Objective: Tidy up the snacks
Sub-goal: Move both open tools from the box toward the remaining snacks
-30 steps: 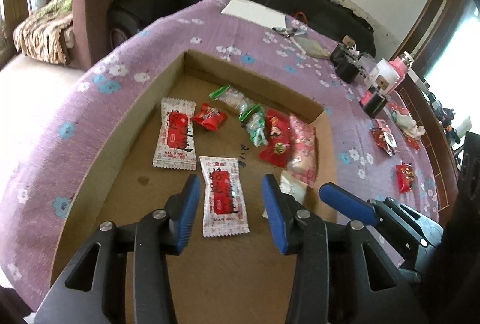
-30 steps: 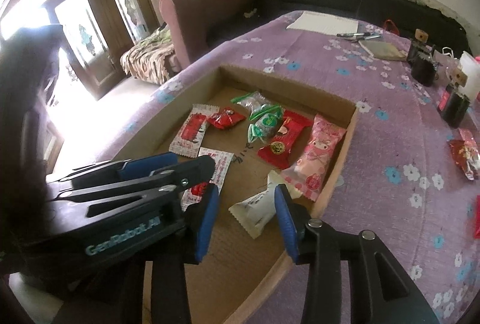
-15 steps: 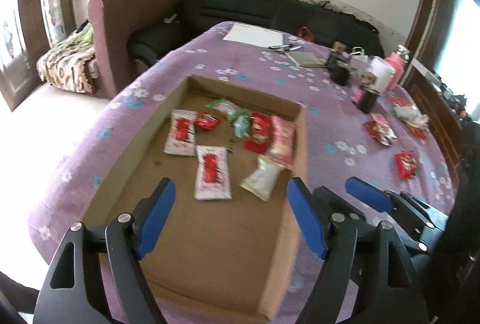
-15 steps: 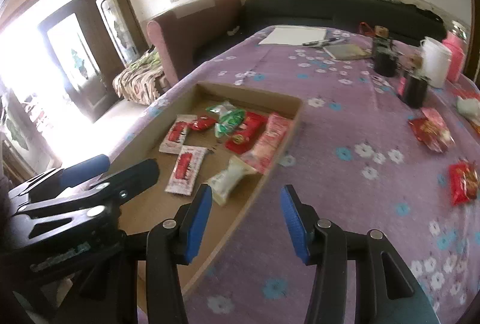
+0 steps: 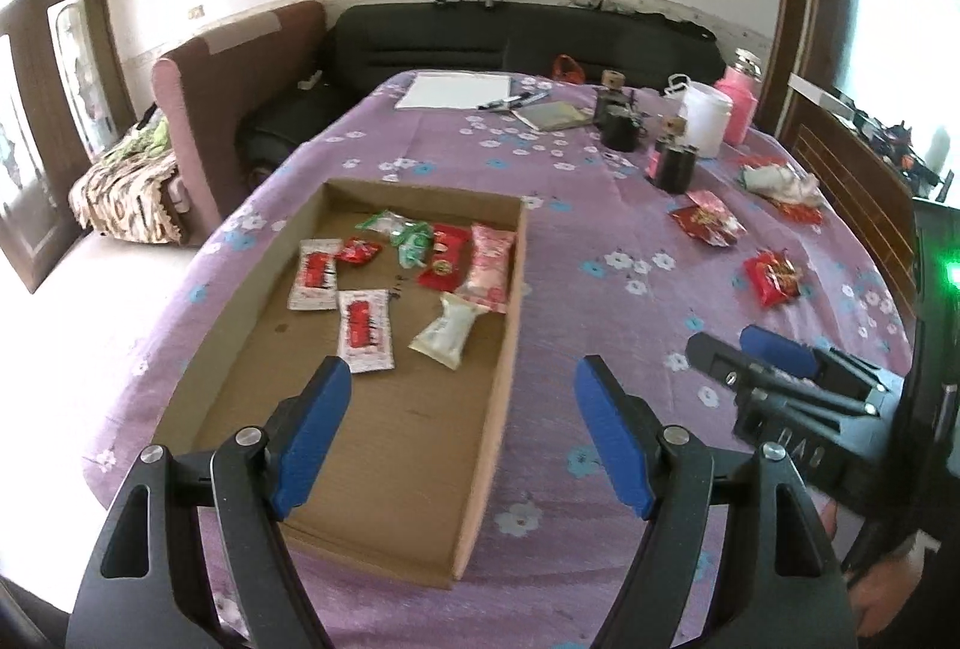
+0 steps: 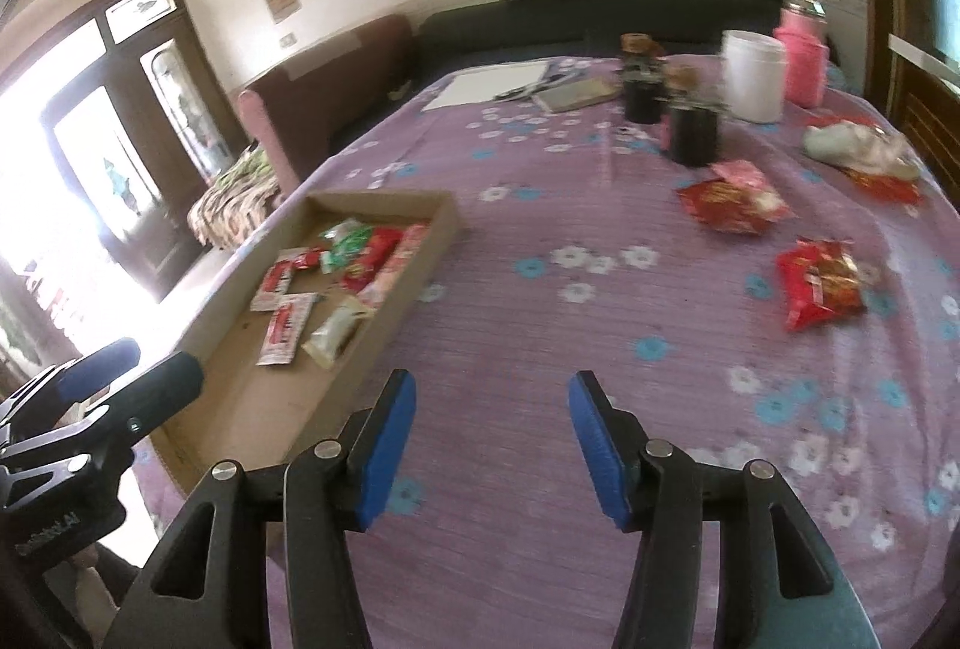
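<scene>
A shallow cardboard tray [image 5: 498, 391] lies on the purple flowered tablecloth [image 5: 600, 205] and holds several snack packets, among them a white-and-red sachet [image 5: 363, 329] and a pale packet [image 5: 450, 331]. My left gripper [image 5: 462, 430] is open and empty above the tray's near end. My right gripper [image 6: 491, 445] is open and empty over bare cloth, right of the tray [image 6: 384, 343]. Loose red snack packs lie on the cloth: one to the right [image 6: 819, 283], another farther back [image 6: 729, 197]. They also show in the left wrist view, nearer [image 5: 773, 278] and farther [image 5: 707, 219].
At the far end stand two dark jars [image 5: 672, 166], a white tub [image 5: 708, 117], a pink bottle [image 5: 741, 102], a notebook [image 5: 552, 114] and white paper [image 5: 456, 89]. A crumpled white bag [image 6: 852, 141] lies far right. A sofa [image 5: 516, 42] and armchair [image 5: 234, 90] stand beyond.
Both grippers have pulled back and risen from the tray and opened wider. The right gripper has swung right, out over the bare cloth. The packets in the tray stayed put.
</scene>
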Action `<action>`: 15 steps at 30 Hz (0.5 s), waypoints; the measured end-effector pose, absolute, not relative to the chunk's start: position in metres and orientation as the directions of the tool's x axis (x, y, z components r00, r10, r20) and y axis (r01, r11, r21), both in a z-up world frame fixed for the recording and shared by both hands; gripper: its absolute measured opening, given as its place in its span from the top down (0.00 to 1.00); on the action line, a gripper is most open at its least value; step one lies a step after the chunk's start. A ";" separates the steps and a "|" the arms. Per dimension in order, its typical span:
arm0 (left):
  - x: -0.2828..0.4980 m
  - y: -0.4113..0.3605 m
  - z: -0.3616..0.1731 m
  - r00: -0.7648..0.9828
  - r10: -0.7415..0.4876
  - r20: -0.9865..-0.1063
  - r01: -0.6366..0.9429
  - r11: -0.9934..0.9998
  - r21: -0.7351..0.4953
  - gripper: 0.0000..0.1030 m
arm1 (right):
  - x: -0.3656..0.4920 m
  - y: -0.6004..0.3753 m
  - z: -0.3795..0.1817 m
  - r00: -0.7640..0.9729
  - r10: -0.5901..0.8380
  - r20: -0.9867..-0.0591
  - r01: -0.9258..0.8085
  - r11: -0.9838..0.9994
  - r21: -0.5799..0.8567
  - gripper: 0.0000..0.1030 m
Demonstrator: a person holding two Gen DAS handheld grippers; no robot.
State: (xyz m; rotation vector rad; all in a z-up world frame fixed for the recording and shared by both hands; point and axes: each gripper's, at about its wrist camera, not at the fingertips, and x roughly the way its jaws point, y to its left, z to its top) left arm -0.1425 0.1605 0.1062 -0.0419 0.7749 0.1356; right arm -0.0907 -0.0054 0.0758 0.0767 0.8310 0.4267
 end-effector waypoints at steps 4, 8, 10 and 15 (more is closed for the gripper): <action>-0.140 0.151 0.101 0.690 0.038 -0.723 -0.091 0.995 -0.034 0.25 | -0.086 -0.040 0.075 0.617 0.363 -0.698 -0.282 0.930 0.235 0.46; -0.139 0.139 0.098 0.684 -0.007 -0.729 -0.046 0.998 -0.053 0.25 | -0.073 -0.081 0.075 0.640 0.324 -0.696 -0.193 0.946 0.262 0.46; -0.137 0.131 0.095 0.677 -0.041 -0.735 -0.014 0.998 -0.069 0.25 | -0.067 -0.101 0.076 0.651 0.306 -0.695 -0.151 0.949 0.277 0.46; -0.133 0.114 0.087 0.659 -0.093 -0.747 0.047 0.996 -0.082 0.25 | -0.037 -0.149 0.077 0.669 0.264 -0.695 -0.037 0.945 0.324 0.46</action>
